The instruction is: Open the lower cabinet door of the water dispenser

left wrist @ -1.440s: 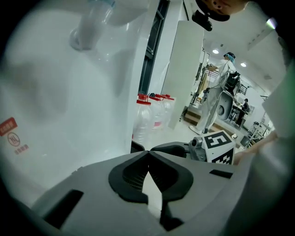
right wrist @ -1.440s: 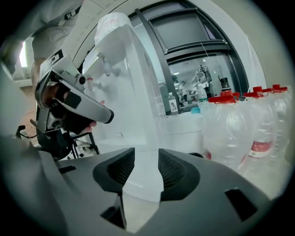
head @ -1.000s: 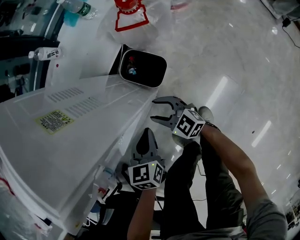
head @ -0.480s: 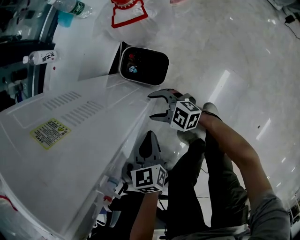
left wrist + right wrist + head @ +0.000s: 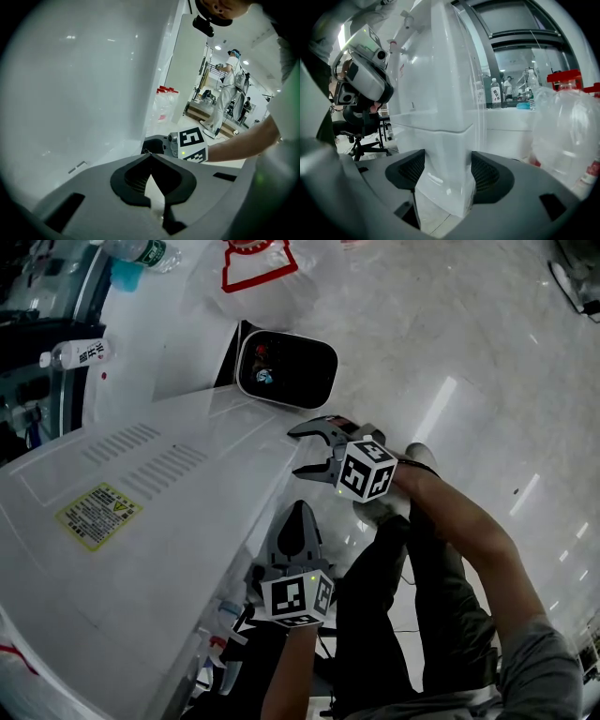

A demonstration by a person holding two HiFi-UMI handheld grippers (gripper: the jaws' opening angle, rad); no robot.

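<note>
floor [image 5: 487, 352]: pale marbled tile, glossy, with light strips reflected in it.
water dispenser [image 5: 159, 549]: big white plastic box that fills the left half of the head view, seen from above. The skin is smooth and slightly shiny, with vent slots [image 5: 150, 451] moulded into the top.
lower cabinet door [image 5: 443, 159]: taken to be the white panel below the horizontal seam in the right gripper view. It is hard gloss plastic with a rounded vertical corner. No gap is seen along the seam, so it is judged still closed.
black panel [image 5: 286, 371]: dark glossy rounded rectangle at the far end of the dispenser top, with small coloured reflections in it.
right tongs [image 5: 296, 452]: the jaws have just been opening and are now spread wide. They have been brought in closer to the dispenser's front corner than a second ago. The corner is now straddled, with a ribbed black pad just beside it on either side. No squeeze on it can be made out.
meaning: the approach is judged done and the grip not yet taken. Closing on the door edge and pulling outward is expected next. Slip on the gloss plastic is the risk.
left tongs [image 5: 298, 514]: jaws together at the tips with nothing between them. They are parked beside the dispenser's side wall, much as a second ago.
yellow label [image 5: 98, 515]: small flat sticker on the dispenser top; its print is too small to read.
</note>
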